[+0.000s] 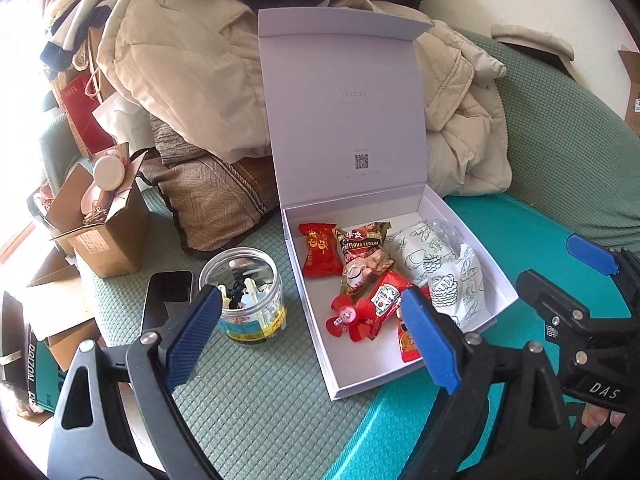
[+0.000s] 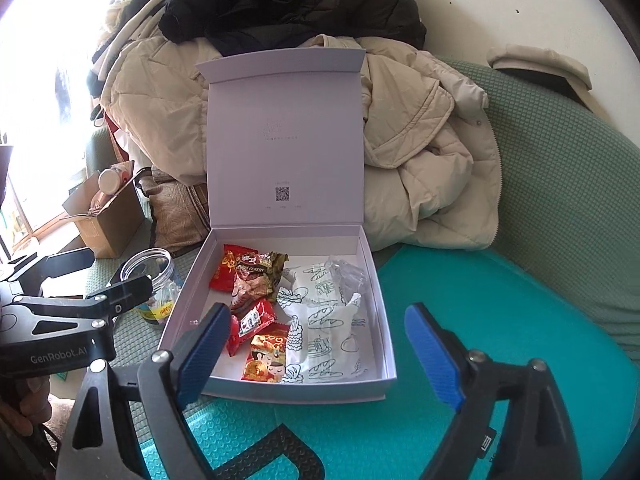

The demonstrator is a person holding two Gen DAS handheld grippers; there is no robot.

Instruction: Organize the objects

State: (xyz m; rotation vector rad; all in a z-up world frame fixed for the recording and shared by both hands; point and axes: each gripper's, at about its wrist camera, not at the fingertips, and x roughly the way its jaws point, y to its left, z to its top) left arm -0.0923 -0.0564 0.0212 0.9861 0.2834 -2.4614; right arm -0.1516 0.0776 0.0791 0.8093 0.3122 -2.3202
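Currently I hold both grippers above the rigid white cardboard box (image 2: 382,364), lid upright. My left gripper (image 1: 316,332) and right gripper (image 2: 324,354) stand with jaws wide and nothing between the ribbed blue pads. Inside the box lie glossy red sachets (image 1: 320,254), a crinkled cereal packet (image 1: 362,256) and soft printed white pouches (image 2: 332,344). Left of the box stands a round clear plastic jar (image 1: 244,300) on the quilted green cushion (image 1: 256,400).
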